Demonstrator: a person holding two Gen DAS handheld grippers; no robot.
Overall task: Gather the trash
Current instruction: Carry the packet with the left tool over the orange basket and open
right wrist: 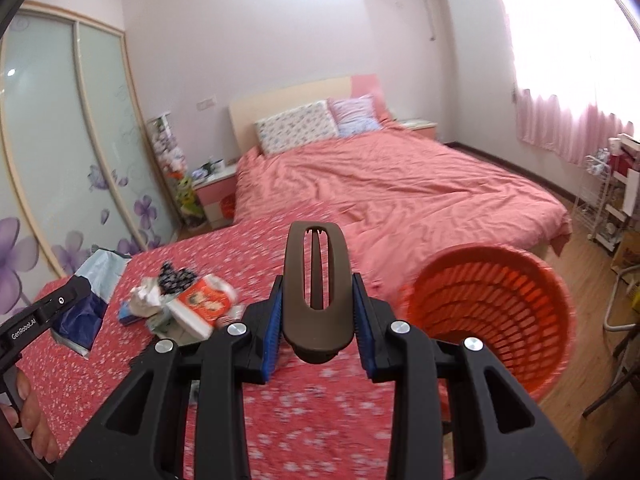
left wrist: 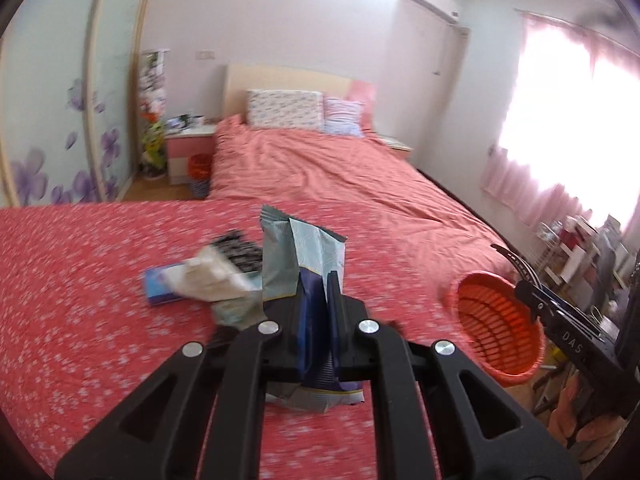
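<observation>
My left gripper (left wrist: 316, 292) is shut on a pale teal and dark blue snack wrapper (left wrist: 304, 248), held up above the red flowered cloth (left wrist: 80, 320). Behind it lies a trash pile: a blue packet (left wrist: 160, 284), crumpled paper (left wrist: 212, 272) and a black patterned piece (left wrist: 240, 252). My right gripper (right wrist: 317, 284) is shut on a brown slotted plastic clip (right wrist: 318, 304), its blue pads pressing both sides. An orange mesh basket (right wrist: 492, 312) sits just right of it. The right wrist view also shows the left gripper (right wrist: 82, 286) with the wrapper (right wrist: 100, 276) and a red-and-white packet (right wrist: 204, 304).
A bed with a pink duvet (right wrist: 400, 192) and two pillows lies beyond the cloth. A nightstand (left wrist: 190, 148) and a small orange bin (left wrist: 199, 168) stand left of it, by flowered sliding doors (right wrist: 60, 140). A white shelf cart (right wrist: 612, 200) stands on the wooden floor at right.
</observation>
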